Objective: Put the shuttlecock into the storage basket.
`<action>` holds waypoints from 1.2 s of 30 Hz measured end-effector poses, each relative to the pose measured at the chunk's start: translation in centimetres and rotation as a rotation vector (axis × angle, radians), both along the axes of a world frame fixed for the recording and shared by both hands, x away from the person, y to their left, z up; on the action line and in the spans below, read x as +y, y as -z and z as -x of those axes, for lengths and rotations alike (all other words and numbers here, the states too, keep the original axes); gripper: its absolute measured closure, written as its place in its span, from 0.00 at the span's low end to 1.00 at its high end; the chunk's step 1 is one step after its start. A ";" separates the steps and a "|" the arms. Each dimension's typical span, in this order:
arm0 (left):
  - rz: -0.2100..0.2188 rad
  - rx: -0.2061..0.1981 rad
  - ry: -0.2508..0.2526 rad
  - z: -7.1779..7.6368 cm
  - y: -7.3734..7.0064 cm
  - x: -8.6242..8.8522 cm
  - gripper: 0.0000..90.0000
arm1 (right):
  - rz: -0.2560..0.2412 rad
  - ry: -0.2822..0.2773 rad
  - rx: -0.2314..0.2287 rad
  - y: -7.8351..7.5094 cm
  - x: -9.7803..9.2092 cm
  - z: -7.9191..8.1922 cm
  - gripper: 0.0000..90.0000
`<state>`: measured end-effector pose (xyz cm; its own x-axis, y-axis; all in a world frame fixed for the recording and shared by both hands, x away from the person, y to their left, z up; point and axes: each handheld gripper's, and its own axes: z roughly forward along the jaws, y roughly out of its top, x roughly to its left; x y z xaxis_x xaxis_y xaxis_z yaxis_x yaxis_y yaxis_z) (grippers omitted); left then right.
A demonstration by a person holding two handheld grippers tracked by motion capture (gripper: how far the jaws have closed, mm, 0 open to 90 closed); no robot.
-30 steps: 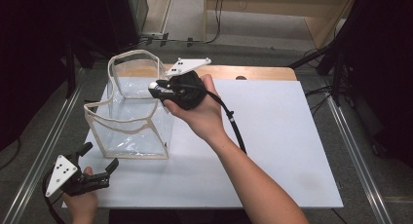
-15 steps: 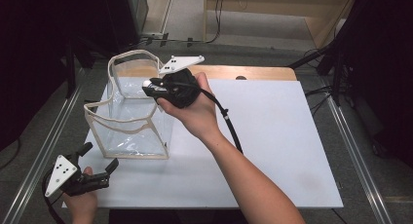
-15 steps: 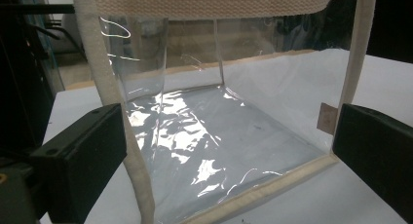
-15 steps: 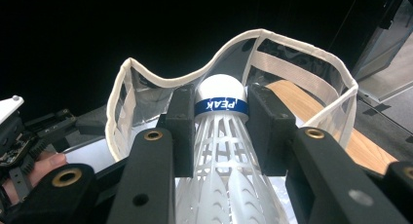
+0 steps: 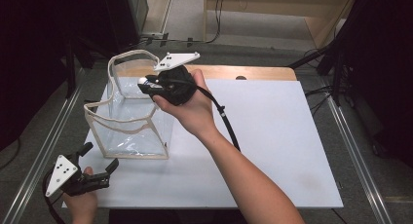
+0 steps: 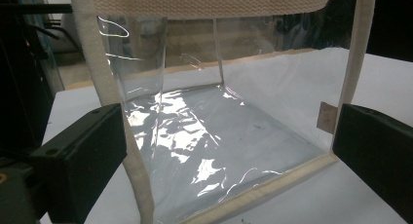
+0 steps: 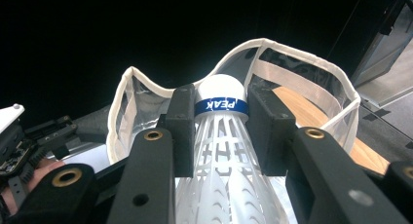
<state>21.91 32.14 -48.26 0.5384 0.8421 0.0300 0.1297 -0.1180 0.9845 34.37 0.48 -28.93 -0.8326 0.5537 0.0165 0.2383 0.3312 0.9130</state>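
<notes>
Fingers [image 7: 272, 121] of right gripper [image 7: 221, 119] pinch one shuttlecock [image 7: 221, 136] above one clear bag [image 5: 129, 119]; left gripper [image 5: 100, 158] spread

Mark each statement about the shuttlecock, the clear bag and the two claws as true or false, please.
1. The right claw is shut on a white shuttlecock. True.
2. The band on the shuttlecock is red. False: it is blue, with white letters.
3. The left claw holds the edge of the clear bag. False: its jaws are open, near the table's front left corner, apart from the bag.
4. The bag stands open on the white table. True.
5. The shuttlecock lies on the bag's floor. False: it is in the right claw, above the bag's opening.
</notes>
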 end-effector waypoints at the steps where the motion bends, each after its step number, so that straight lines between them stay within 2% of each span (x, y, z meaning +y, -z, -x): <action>1: 0.001 -0.001 0.000 0.0 0.0 0.0 0.00 | 0.000 0.000 0.000 0.0 0.0 0.0 0.70; 26: 0.003 -0.003 0.003 0.0 0.0 0.1 0.00 | -0.002 -0.028 -0.005 -0.7 2.1 -0.6 0.70; 36: 0.004 -0.003 0.003 0.0 0.0 0.1 0.00 | 0.000 -0.039 0.005 0.1 3.1 -1.0 0.70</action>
